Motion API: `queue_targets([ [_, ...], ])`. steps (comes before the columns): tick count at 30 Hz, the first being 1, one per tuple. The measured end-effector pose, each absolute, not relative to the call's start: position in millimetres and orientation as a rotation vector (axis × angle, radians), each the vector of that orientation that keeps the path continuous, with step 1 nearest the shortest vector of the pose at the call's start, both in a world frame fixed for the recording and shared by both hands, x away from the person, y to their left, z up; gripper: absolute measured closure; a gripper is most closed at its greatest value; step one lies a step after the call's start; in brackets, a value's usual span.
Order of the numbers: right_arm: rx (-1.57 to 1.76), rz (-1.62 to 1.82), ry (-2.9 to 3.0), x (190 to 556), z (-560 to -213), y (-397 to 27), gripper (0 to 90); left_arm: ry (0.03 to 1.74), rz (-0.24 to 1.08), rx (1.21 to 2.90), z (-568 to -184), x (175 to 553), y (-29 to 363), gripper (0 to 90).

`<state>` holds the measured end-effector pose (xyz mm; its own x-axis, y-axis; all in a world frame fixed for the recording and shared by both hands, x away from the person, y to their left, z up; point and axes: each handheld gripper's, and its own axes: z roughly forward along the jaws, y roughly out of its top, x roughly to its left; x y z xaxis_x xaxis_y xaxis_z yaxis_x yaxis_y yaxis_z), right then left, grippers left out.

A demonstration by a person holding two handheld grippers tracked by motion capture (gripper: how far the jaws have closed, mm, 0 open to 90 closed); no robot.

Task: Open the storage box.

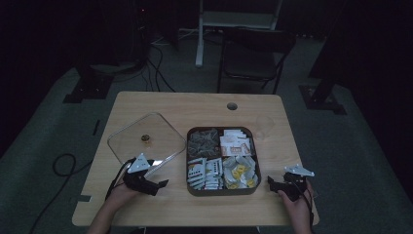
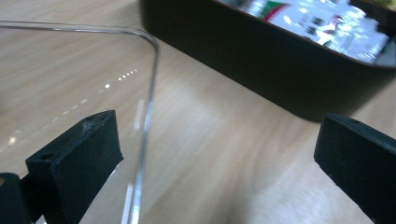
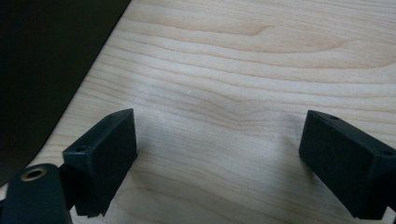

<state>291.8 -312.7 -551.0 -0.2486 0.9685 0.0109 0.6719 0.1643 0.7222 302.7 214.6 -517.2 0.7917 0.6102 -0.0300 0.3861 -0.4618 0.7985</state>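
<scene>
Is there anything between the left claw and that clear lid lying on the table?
Nothing visible does. The left gripper is open, and the edge of the clear lid already runs up between its jaws in the left gripper view, with bare table around it. The dark box of packets sits off to the side, apart from the lid.

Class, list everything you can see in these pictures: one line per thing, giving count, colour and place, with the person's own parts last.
Table: one, light wood, centre.
Clear lid: one, transparent with a small gold knob, lying flat on the table, left of the tray.
Tray: one, dark, four compartments of packets, mid-table.
Packets: many, white, grey and yellow, inside the tray.
Clear cup: one, transparent, right of the tray's far corner.
Folding chair: one, black, beyond the table.
Cables: several, black, on the floor.
Left gripper: one, black, open, at the lid's near corner.
Right gripper: one, black, open, right of the tray.
</scene>
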Motion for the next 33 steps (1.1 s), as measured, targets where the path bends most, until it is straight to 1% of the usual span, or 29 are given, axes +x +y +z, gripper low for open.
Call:
queue_targets([
  [10,1.544,0.864,1.996,291.7,-550.9,-312.5,10.8,0.659,0.290,2.183,-526.0,279.9,200.1,1.2],
  [14,1.481,0.891,2.063,289.4,-550.8,-309.2,10.8,0.636,0.268,2.222,-529.6,275.8,195.9,1.2],
  [16,1.476,0.892,2.067,289.0,-550.8,-307.9,10.8,0.632,0.259,2.231,-530.5,275.2,195.1,1.2],
  [19,1.478,0.890,2.067,289.1,-550.8,-307.7,10.8,0.611,0.279,2.259,-531.6,273.8,194.3,1.2],
  [28,1.401,0.920,2.138,287.9,-550.8,-305.9,10.8,0.578,0.217,2.343,-542.0,274.4,191.1,1.3],
  [30,1.391,0.924,2.147,287.8,-550.8,-305.6,10.8,0.582,0.246,2.358,-545.5,275.2,189.2,1.3],
  [33,1.393,0.926,2.146,287.7,-550.8,-305.8,10.8,0.582,0.246,2.358,-545.4,276.3,188.3,1.3],
])
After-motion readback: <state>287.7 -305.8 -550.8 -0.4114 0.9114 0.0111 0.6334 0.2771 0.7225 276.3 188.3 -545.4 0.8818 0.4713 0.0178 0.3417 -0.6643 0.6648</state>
